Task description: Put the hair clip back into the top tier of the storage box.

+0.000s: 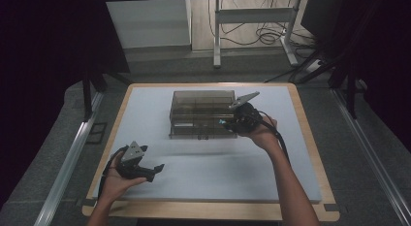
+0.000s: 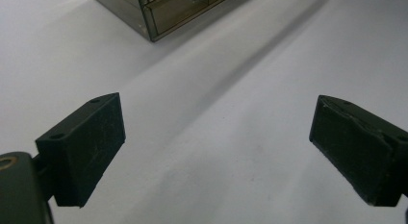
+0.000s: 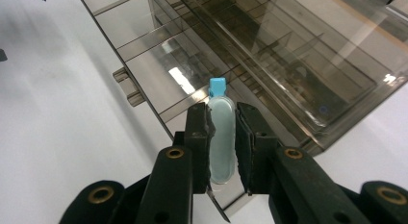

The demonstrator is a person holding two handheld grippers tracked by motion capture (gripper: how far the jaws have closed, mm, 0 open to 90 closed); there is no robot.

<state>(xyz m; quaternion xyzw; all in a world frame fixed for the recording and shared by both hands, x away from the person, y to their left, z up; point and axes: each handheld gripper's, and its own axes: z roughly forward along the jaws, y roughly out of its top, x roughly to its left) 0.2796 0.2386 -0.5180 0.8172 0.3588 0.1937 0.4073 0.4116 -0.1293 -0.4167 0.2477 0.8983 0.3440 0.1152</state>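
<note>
Right gripper [image 3: 223, 137] is clamped on a small pale vial [image 3: 221, 140] with a blue cap [image 3: 217, 86], both jaws pressed against its sides, cap end pointing away from the hand toward the organizer. In the high view the right gripper [image 1: 227, 123] sits at the front right part of the smoky clear drawer organizer [image 1: 202, 114], touching or just above its front edge, can't tell which. Organizer stands at the far middle of the bench [image 1: 213, 172], several compartments visible through the tinted walls, a small pull tab [image 3: 126, 87] sticking out of the front face to the left of the vial. Vial cap is over the open compartment area near the organizer front; whether it touches the plastic can't be told. Left gripper [image 1: 156, 170] is wide open and holds nothing, jaws well apart, low over the bare bench at the near left, well apart from the organizer. In the left gripper view the gripper [image 2: 216, 156] points along the bench surface with an organizer corner [image 2: 153, 22] at the top edge. Person's hands hold both grippers from the near side.
</note>
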